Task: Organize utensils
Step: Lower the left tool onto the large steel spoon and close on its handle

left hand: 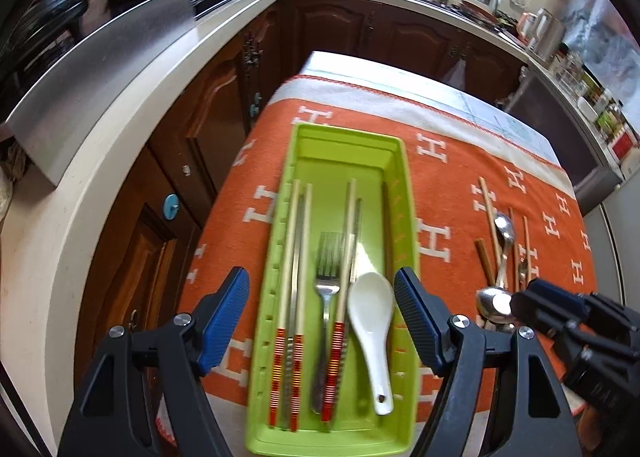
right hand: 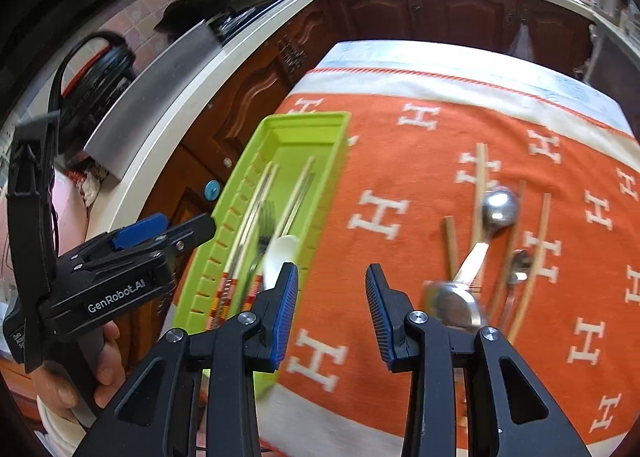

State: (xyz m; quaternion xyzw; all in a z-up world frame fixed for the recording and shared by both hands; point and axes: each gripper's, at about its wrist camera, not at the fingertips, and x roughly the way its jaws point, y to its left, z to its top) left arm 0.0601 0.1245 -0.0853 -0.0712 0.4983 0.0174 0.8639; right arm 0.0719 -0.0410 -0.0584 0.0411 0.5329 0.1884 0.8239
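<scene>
Lying in a lime-green tray [left hand: 400, 193]: chopsticks [left hand: 289, 297], fork [left hand: 326, 289], white spoon [left hand: 374, 321].

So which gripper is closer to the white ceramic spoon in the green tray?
Left. The left gripper hangs open directly over the white spoon in the green tray; the right gripper, open, is beside the tray above the cloth.

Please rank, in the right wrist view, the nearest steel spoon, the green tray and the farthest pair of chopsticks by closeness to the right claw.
1. Steel spoon, just right of the right claw.
2. Green tray, on the left.
3. Chopsticks, far back on the right.
</scene>
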